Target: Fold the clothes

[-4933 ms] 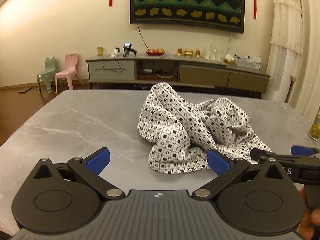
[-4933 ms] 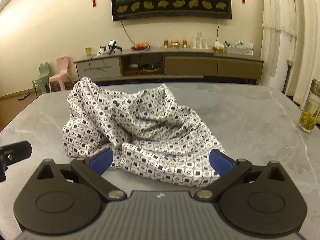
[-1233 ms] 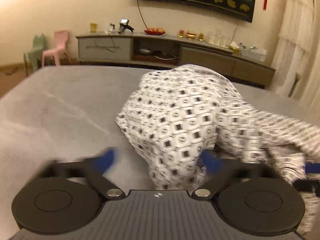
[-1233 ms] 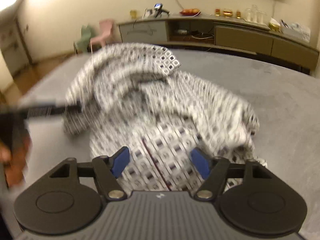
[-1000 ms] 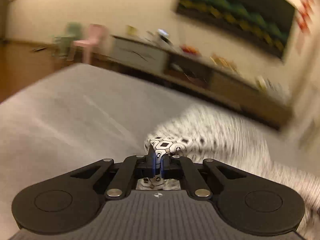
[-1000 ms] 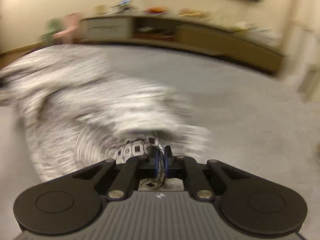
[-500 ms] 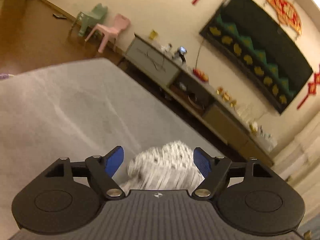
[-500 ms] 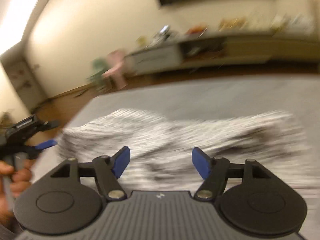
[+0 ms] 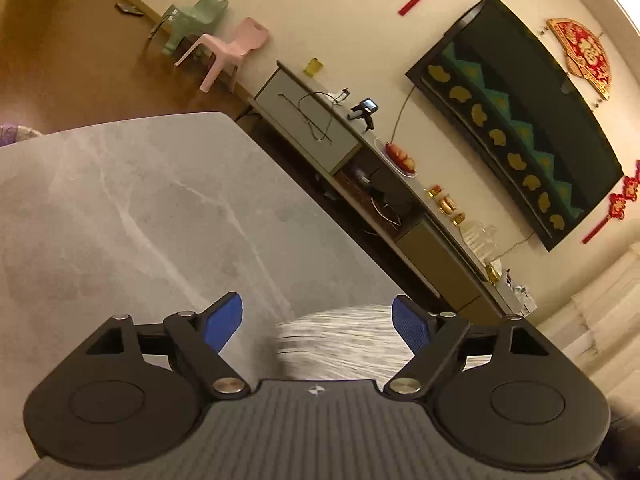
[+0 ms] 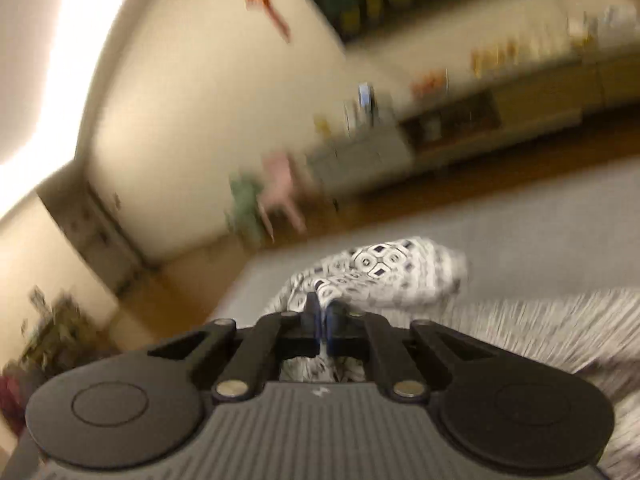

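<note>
The white garment with a black square print [image 10: 384, 268] lies partly on the grey marble table [image 10: 540, 216]. My right gripper [image 10: 323, 316] is shut on a fold of it, and the cloth trails to the right in motion blur. In the left wrist view my left gripper [image 9: 318, 322] is open, with its blue pads [image 9: 224, 320] wide apart. A blurred part of the garment [image 9: 344, 344] shows low between the fingers, not gripped. The view is tilted.
A long TV cabinet [image 9: 360, 168] with small items stands behind the table under a dark wall panel [image 9: 516, 128]. A pink chair [image 9: 232, 50] and a green chair [image 9: 192, 20] stand on the wooden floor to the left. The table's far edge [image 9: 280, 168] is close ahead.
My right gripper has shut on the garment; half a second ago it was open. My left gripper, shut on cloth a second ago, stays open. Both views have tilted.
</note>
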Motion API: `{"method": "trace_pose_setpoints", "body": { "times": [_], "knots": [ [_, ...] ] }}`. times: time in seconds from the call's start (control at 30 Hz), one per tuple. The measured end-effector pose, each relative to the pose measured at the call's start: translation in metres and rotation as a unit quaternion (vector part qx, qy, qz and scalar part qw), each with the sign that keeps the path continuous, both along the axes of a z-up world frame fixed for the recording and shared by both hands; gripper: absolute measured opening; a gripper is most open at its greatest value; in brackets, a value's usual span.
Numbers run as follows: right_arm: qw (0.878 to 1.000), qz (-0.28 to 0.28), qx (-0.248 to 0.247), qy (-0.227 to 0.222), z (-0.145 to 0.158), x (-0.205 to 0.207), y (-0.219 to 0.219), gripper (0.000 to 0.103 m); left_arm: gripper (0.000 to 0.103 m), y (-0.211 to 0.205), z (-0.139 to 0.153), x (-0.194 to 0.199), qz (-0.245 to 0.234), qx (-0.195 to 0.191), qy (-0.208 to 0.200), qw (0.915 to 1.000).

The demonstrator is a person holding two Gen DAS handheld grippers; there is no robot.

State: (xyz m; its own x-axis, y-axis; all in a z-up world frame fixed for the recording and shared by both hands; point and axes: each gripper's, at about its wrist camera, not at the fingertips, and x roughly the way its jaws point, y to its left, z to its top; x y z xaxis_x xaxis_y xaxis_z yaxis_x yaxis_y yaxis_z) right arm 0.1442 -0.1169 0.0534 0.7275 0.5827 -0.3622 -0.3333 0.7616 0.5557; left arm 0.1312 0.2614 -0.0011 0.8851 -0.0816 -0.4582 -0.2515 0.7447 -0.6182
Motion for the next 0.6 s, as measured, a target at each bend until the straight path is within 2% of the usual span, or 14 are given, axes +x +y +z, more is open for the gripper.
{"method": "trace_pose_setpoints", "body": {
  "times": [0.13, 0.17, 0.23, 0.27, 0.3, 0.33, 0.4, 0.47, 0.53, 0.57, 0.6],
  "knots": [
    [0.998, -0.048, 0.05, -0.001, 0.033, -0.008, -0.082, 0.002, 0.085, -0.034, -0.003, 0.007, -0.06, 0.033, 0.003, 0.9976],
    [0.996, -0.064, 0.053, 0.017, 0.027, -0.006, -0.096, 0.003, 0.086, -0.048, -0.004, 0.009, -0.088, 0.048, 0.006, 0.995],
    [0.992, -0.097, 0.059, 0.058, 0.013, -0.002, -0.124, 0.003, 0.086, -0.082, -0.008, 0.011, -0.154, 0.087, 0.009, 0.9842],
    [0.989, -0.113, 0.068, 0.069, 0.005, -0.002, -0.136, 0.003, 0.086, -0.101, -0.01, 0.01, -0.188, 0.108, 0.005, 0.9762],
    [0.985, -0.129, 0.078, 0.08, -0.003, -0.002, -0.147, 0.003, 0.089, -0.12, -0.01, 0.006, -0.224, 0.137, -0.002, 0.9648],
    [0.981, -0.143, 0.091, 0.089, -0.014, -0.002, -0.158, 0.003, 0.09, -0.143, -0.011, 0.0, -0.264, 0.178, -0.013, 0.9478],
    [0.972, -0.17, 0.119, 0.108, -0.038, -0.002, -0.179, 0.003, 0.095, -0.188, -0.015, -0.019, -0.321, 0.285, -0.042, 0.902],
    [0.967, -0.175, 0.137, 0.123, -0.061, -0.001, -0.186, 0.003, 0.099, -0.224, -0.03, -0.03, -0.349, 0.37, -0.059, 0.859],
    [0.965, -0.164, 0.155, 0.134, -0.07, -0.006, -0.188, 0.003, 0.099, -0.258, -0.046, -0.039, -0.373, 0.445, -0.073, 0.8108],
    [0.965, -0.154, 0.163, 0.135, -0.071, -0.012, -0.188, 0.003, 0.099, -0.272, -0.056, -0.039, -0.377, 0.473, -0.075, 0.7931],
    [0.966, -0.141, 0.17, 0.135, -0.07, -0.013, -0.186, 0.003, 0.099, -0.28, -0.063, -0.033, -0.365, 0.495, -0.074, 0.7854]
  ]
}}
